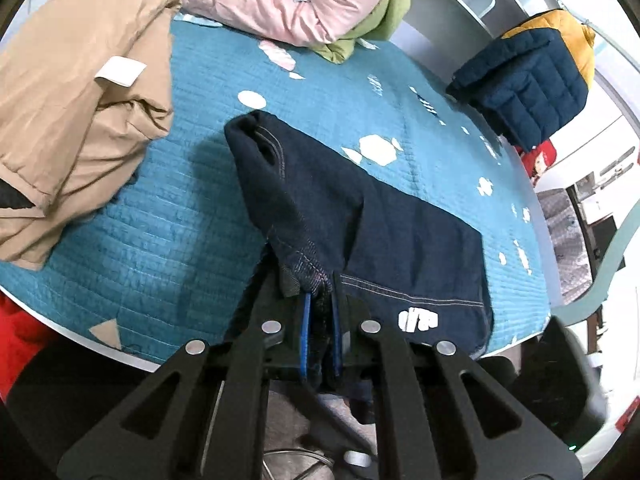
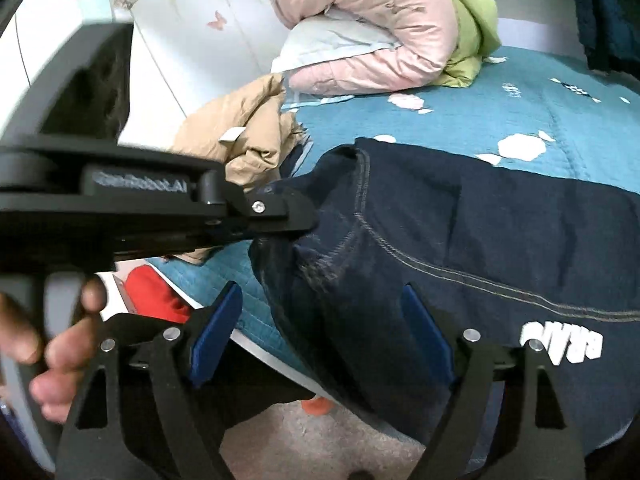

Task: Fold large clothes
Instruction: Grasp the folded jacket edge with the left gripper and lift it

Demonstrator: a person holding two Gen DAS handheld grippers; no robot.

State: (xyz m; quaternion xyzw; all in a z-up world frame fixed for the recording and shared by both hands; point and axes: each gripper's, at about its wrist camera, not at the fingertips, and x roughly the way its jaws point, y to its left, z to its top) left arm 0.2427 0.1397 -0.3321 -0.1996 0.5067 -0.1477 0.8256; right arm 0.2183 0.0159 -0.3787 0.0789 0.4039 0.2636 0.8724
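A dark navy sweatshirt (image 1: pixel 400 232) with pale stitching and white lettering lies on the teal quilted bed cover (image 1: pixel 160 220), partly folded. My left gripper (image 1: pixel 320 300) is shut on a bunched cuff or edge of it near the bed's front edge. In the right wrist view the same sweatshirt (image 2: pixel 460 240) hangs over the bed edge. My right gripper (image 2: pixel 320 320) is open, its blue pads either side of the hanging fabric. The left gripper (image 2: pixel 296 216) shows there from the side, clamped on the cloth.
A tan jacket (image 1: pixel 72 120) lies at the left of the bed. A pink and green duvet (image 1: pixel 304 4) lies at the far end. A navy and yellow puffer jacket (image 1: pixel 532 80) hangs at the right. Something red (image 2: pixel 156 296) lies beside the bed.
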